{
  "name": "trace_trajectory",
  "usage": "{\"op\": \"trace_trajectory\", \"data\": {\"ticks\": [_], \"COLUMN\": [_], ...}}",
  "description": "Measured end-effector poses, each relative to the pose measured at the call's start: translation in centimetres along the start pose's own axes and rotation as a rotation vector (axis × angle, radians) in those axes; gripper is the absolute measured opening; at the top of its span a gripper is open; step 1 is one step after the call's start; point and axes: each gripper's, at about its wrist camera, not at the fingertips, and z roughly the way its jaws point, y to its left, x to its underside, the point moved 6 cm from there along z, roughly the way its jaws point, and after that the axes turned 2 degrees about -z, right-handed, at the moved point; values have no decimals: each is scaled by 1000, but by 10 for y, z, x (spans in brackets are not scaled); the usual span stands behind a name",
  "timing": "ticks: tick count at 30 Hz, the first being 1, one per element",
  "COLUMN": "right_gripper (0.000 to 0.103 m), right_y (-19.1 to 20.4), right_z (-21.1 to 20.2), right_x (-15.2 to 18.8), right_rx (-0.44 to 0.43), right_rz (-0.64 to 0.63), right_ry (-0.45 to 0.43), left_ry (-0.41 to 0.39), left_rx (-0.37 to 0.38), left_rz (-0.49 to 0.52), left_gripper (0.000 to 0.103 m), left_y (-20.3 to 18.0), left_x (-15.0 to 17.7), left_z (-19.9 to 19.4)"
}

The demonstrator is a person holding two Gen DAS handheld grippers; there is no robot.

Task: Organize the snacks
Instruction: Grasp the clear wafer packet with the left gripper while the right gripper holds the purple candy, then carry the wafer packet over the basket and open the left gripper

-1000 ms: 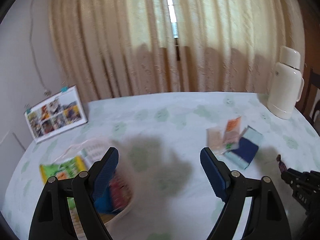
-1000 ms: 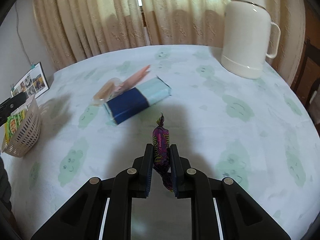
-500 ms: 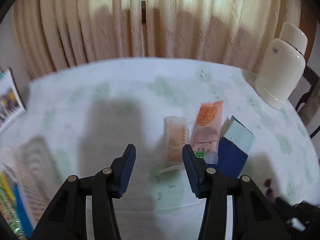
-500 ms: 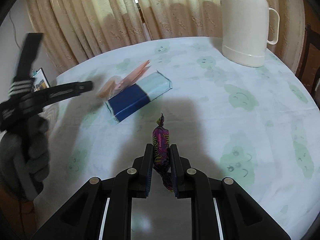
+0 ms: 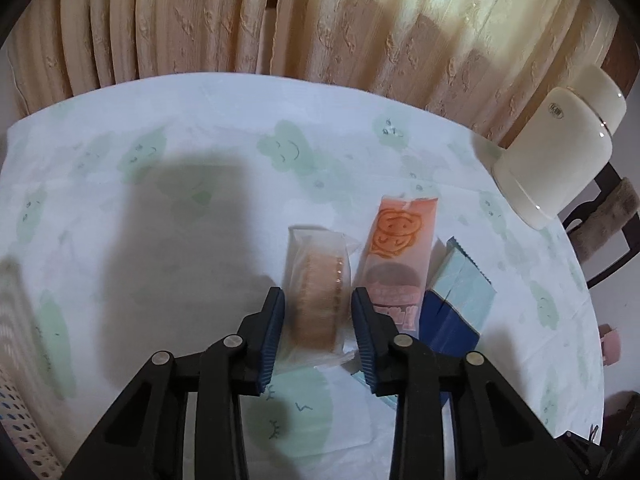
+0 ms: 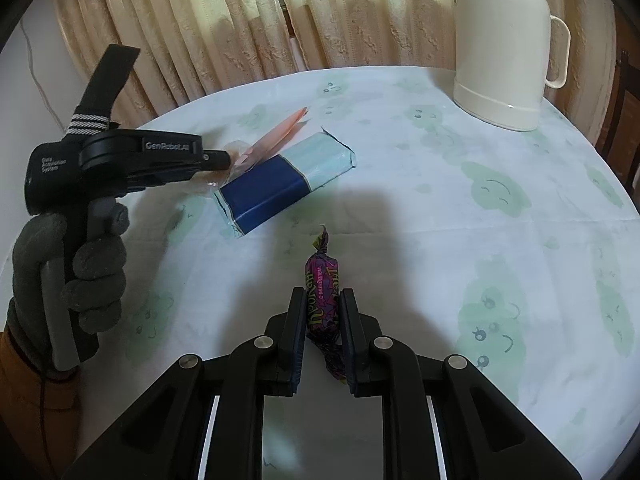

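Observation:
My left gripper [image 5: 318, 312] stands around a clear-wrapped biscuit pack [image 5: 318, 280] on the table; its fingers flank the pack and I cannot tell whether they press it. An orange smiley-face packet [image 5: 398, 248] and a blue and light-blue pack [image 5: 460, 300] lie just right of it. My right gripper [image 6: 323, 320] is shut on a purple wrapped candy [image 6: 322, 288] above the tablecloth. In the right wrist view the left gripper [image 6: 216, 160] reaches the same snacks beside the blue pack [image 6: 280, 180].
A cream thermos jug [image 6: 504, 44] [image 5: 560, 148] stands at the table's far right. A white perforated basket [image 5: 16, 412] shows at the lower left edge. Curtains hang behind the round table [image 6: 440, 200]. A dark chair [image 5: 604, 240] is at the right.
My left gripper swung from the basket to the snack pile, narrowed its fingers and moved down around the biscuit pack. The right gripper stayed put with the candy.

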Motion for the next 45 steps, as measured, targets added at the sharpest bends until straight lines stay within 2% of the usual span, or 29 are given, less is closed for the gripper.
{"op": "trace_trajectory", "data": {"ticks": [3,6,10,19,34,40,43,45], "right_gripper": [17,17,17,17,17,17,17,17], "right_y": [0,0,-2,-9,-3,-1,2,3], "right_z": [1,1,0,-6,-14,-13,-14,-14], "right_x": [-1,-1,-1,-6,-11,-9,-8,-8], "right_rx": [1,-4,-21,-89,-142,-141,-143,-142], "right_rz": [1,0,13,77,68,67,56,51], "right_ry": [0,-3,-8,-36,-78,-75,-75,-77], "left_ry": [-10,-34,-61,-192,-315,-377,-407,-416], "left_rx": [-15,-58,-89,-84,-117,-203,-223,-268], "left_rz": [18,50,58,23,-33,-61,-82,-91], "left_gripper": [30,23,21,21,21,21,22,22], "left_y": [-3,-5,-3,-1,11,31,50,66], "left_x": [1,2,6,2,13,25,40,51], "left_z": [0,0,-9,-70,-153,-189,-205,-211]}}
